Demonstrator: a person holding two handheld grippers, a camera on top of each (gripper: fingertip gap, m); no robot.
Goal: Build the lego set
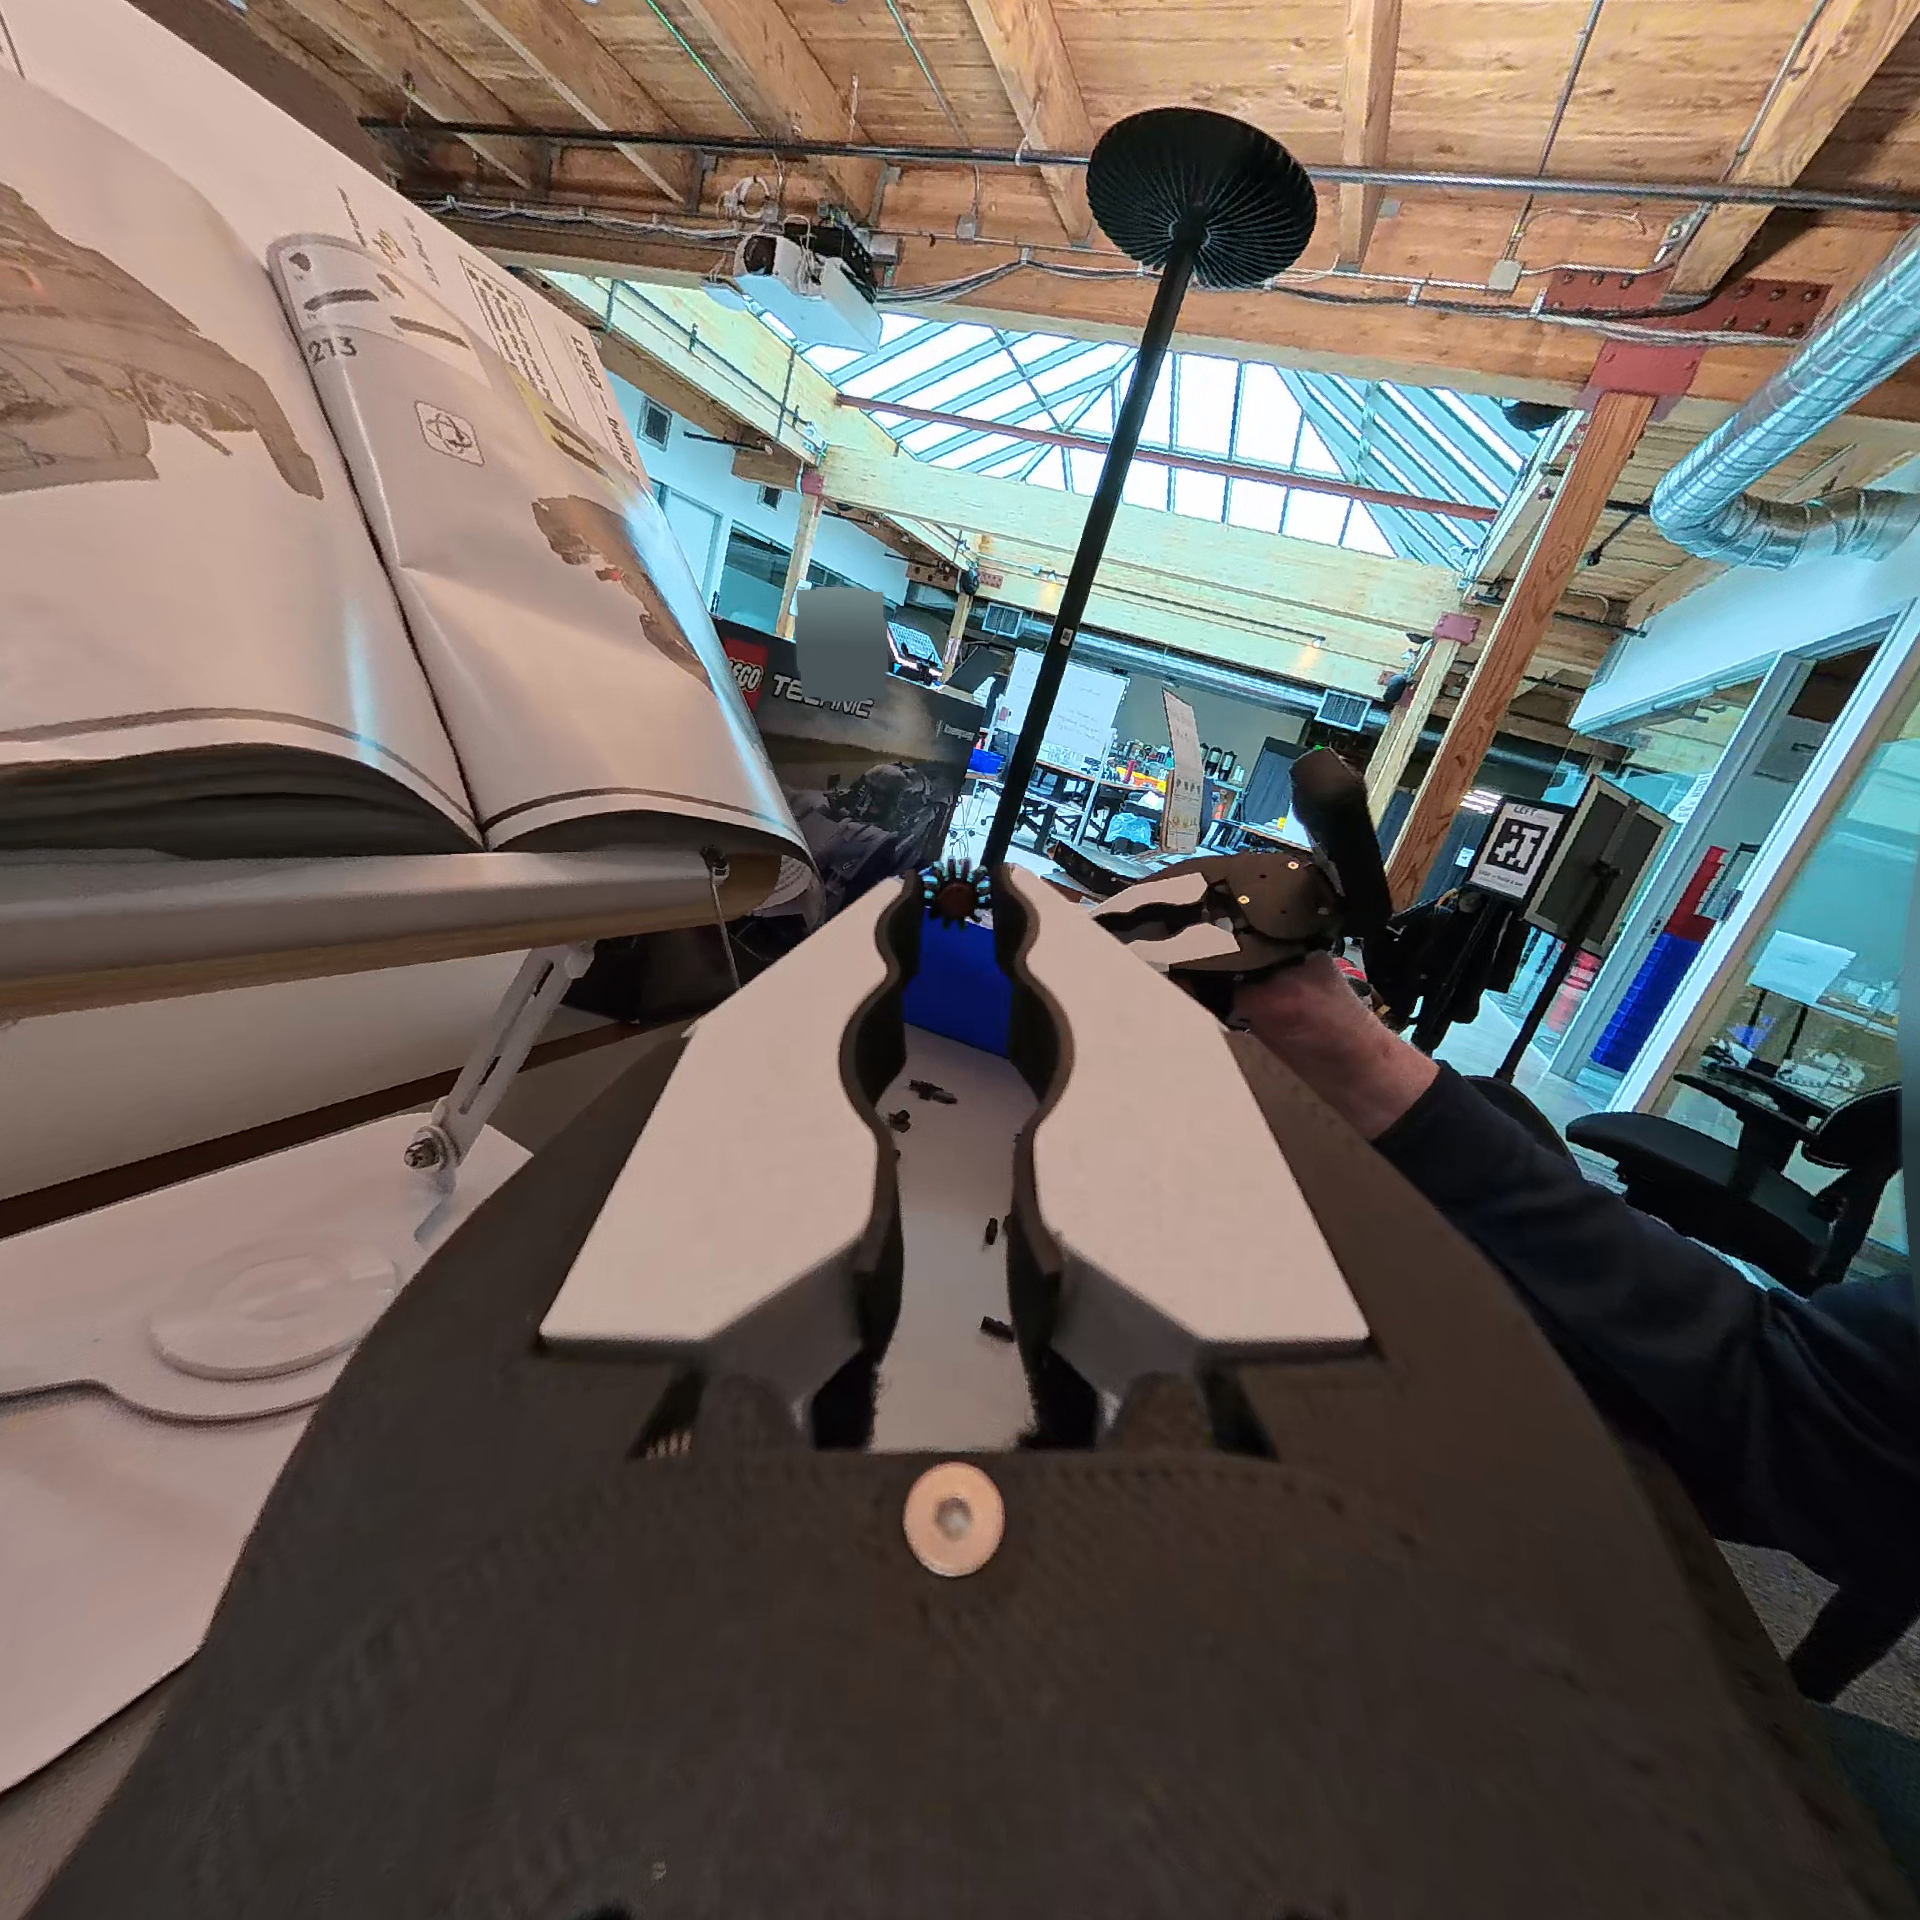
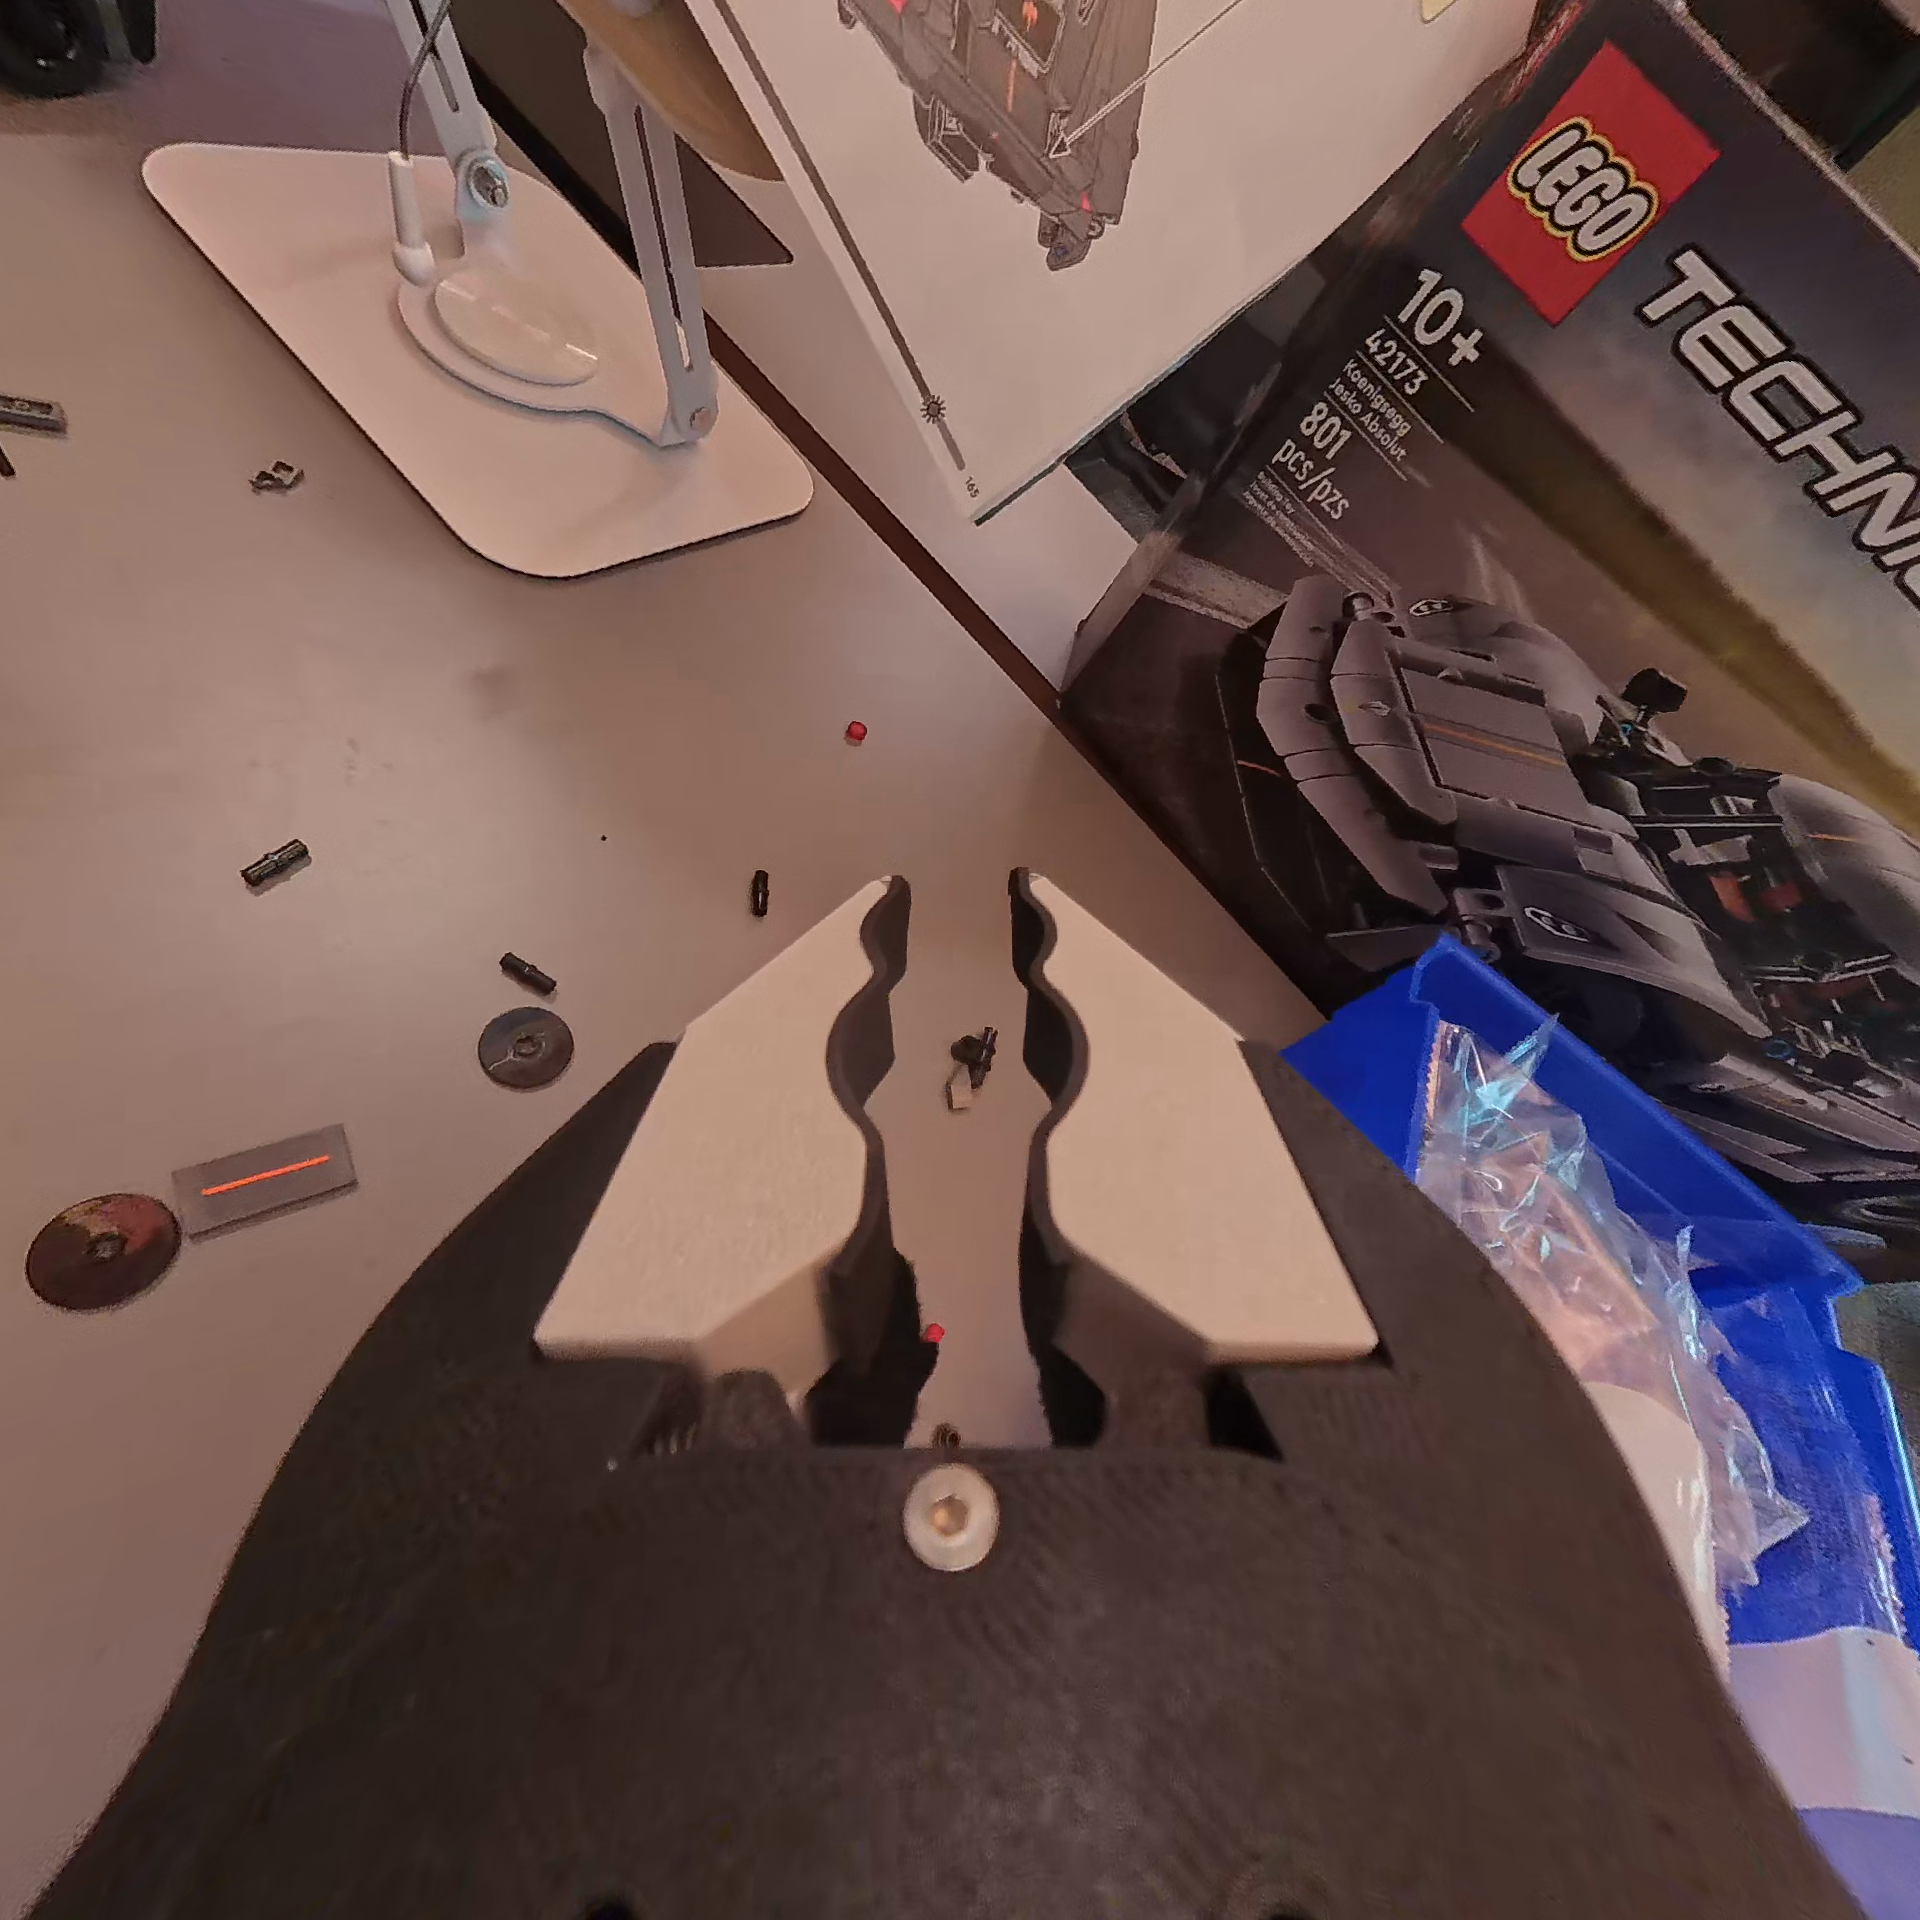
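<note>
Gear (image 1: 949, 896) only in left view

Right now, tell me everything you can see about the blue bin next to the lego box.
The blue bin is an open-topped container that looks like hard, glossy plastic, with a notched rim at its near corner. It sits on the pale table, close against the front of the lego box; whether they touch is unclear. Crumpled clear plastic bags fill it and spill over. The right hand-held gripper, its jaws open, hides the bin's lower left part.
</note>
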